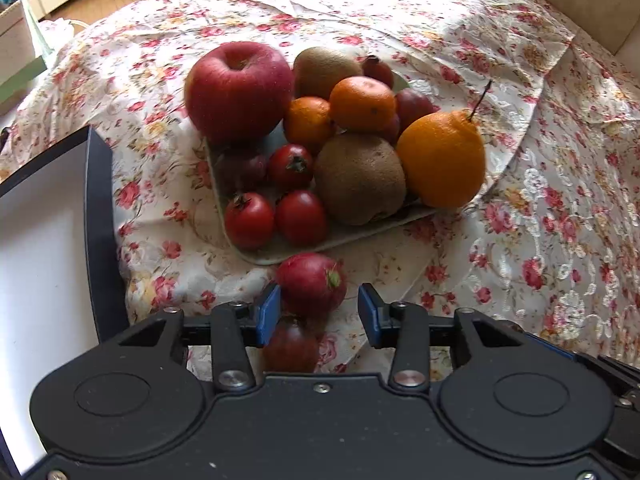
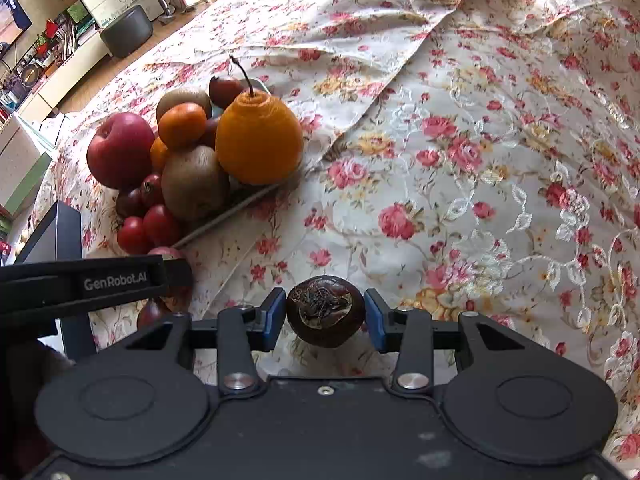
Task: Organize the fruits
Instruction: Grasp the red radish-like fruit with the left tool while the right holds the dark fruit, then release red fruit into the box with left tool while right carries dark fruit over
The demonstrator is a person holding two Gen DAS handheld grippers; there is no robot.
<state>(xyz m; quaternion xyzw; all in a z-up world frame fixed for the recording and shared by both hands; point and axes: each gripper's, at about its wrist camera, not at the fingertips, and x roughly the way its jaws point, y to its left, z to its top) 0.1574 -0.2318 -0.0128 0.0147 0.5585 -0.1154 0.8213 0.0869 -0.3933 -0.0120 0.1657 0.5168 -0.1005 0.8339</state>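
Fruits piled on a flat grey tray (image 1: 264, 258) mid-table, on a floral tablecloth (image 1: 560, 240).

Left wrist view: big red apple (image 1: 239, 90) at far left of the tray, two kiwis (near one (image 1: 360, 178), far one (image 1: 324, 68)), two tangerines (image 1: 362, 104) stacked between them, an orange pear-shaped fruit with a stem (image 1: 442, 158) on the tray's right edge, small red fruits (image 1: 249, 221) along the near-left side. Left gripper (image 1: 319, 312) has its blue pads apart; a reddish round fruit with a green stem spot (image 1: 312, 288) sits between them, just off the tray's near edge. Left pad looks to touch it, right pad stands clear with a visible gap, so not clamped. A darker fruit (image 1: 292, 346) lies under the gripper. Dark-framed white box (image 1: 98, 216) at left.

Right wrist view: right gripper (image 2: 325, 314) holds a dark brown, rough-topped round fruit (image 2: 325, 310), both blue pads against its sides, above the cloth to the right of and nearer than the tray. Same pile (image 2: 192, 152) sits far left, pear-shaped fruit (image 2: 258, 142) nearest this side. Left gripper's black body (image 2: 84, 280), marked GenRobot.AI, crosses in from the left, with the reddish fruit (image 2: 168, 254) partly hidden behind it.
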